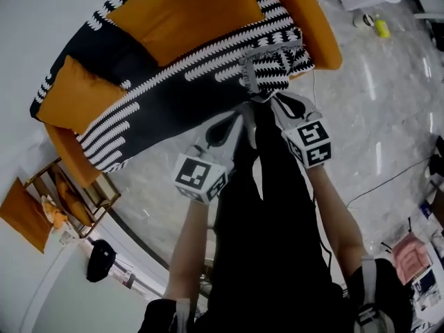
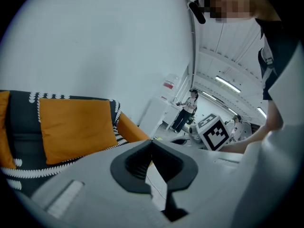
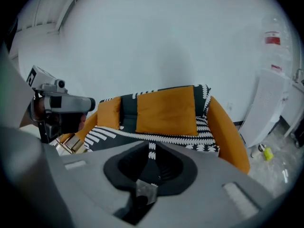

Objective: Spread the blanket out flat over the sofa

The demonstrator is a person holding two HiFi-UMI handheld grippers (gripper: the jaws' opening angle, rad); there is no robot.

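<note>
Black-and-white patterned cloth, the blanket (image 1: 173, 96), lies across the seat and up the back of the orange sofa (image 1: 316, 26). Two orange cushions (image 1: 187, 9) rest on top of it against the back. In your head view, the blanket's corner nearest you is bunched at the seat's front edge, close to the sofa arm on the right of the picture.

Your right tool (image 3: 152, 145) points down at that bunched corner. Its jaws stand a narrow slit apart and patterned fabric shows in the slit, though you cannot tell whether the pads touch it. Your left tool (image 2: 152, 141) sits just beside the right one, a little nearer to you. Its tips are pressed together with nothing between them, and only pale floor shows through the gap behind the tips.

Both your forearms reach forward over the grey marble floor (image 1: 388, 103). A small yellow object (image 1: 381, 28) lies on the floor past the sofa's arm, and a low rack (image 1: 76, 200) stands at the sofa's other end.
</note>
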